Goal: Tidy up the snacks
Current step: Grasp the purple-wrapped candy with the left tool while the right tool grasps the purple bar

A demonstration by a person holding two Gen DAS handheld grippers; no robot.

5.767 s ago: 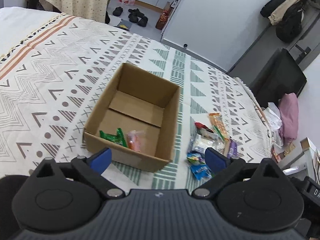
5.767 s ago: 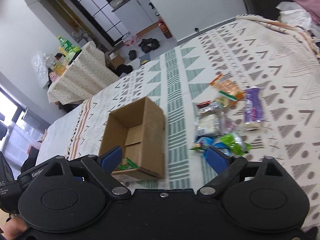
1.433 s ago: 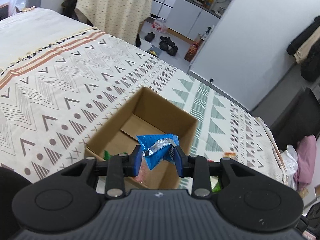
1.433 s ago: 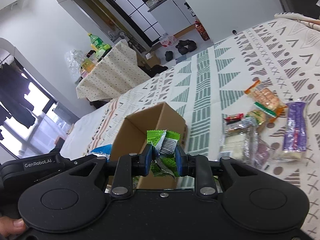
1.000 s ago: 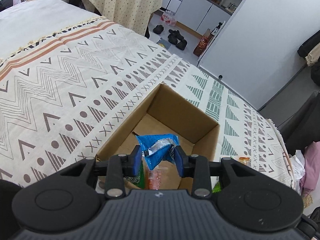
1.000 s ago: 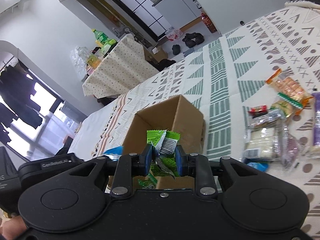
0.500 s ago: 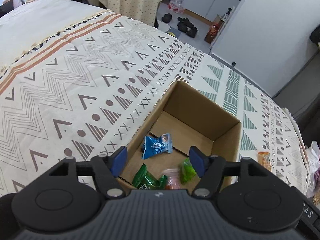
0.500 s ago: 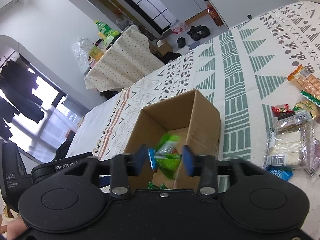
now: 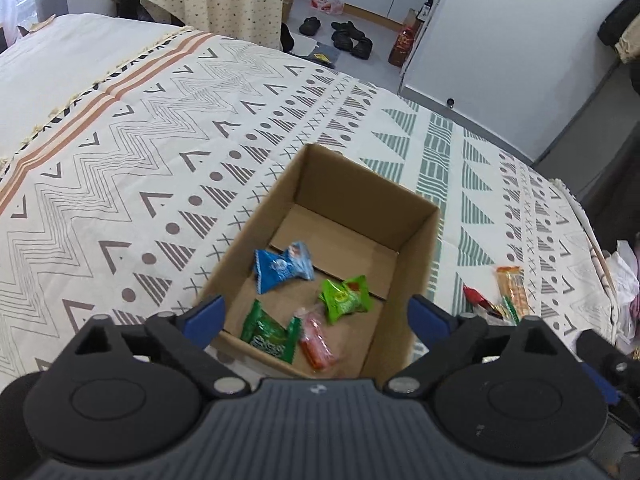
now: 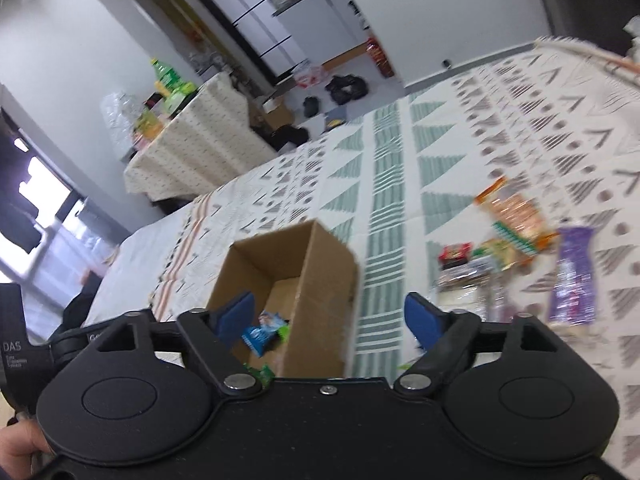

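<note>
Over the box: left gripper (image 9: pixel 316 316) hangs above the open brown cardboard box (image 9: pixel 416 248) with its jaws spread wide and nothing between them.
Beside it: right gripper (image 10: pixel 330 314) also has its jaws parted and empty, aimed between the box (image 10: pixel 320 280) and the loose snacks.
Box contents: blue crinkled snack packet (image 9: pixel 282 266), light green snack packet (image 9: pixel 346 298), dark green snack packet (image 9: pixel 270 334) and pink-orange wrapped snack (image 9: pixel 316 340) lie on the box floor.
Box place: on the patterned bedspread (image 9: pixel 140 160), about mid-bed.
Snacks left out: purple wrapped bar (image 10: pixel 572 276), orange cracker pack (image 10: pixel 514 216), small red packet (image 10: pixel 454 252) and clear-wrapped packs (image 10: pixel 466 284) lie in a cluster toward the bed's right edge, apart from the box.
Step in hand: judging by the empty grippers above the box, a drop-off is just done.
Next move: swing toward the cluster, choose one packet each, and close on a wrapper edge; the overlapping packs call for a clean single pick.
</note>
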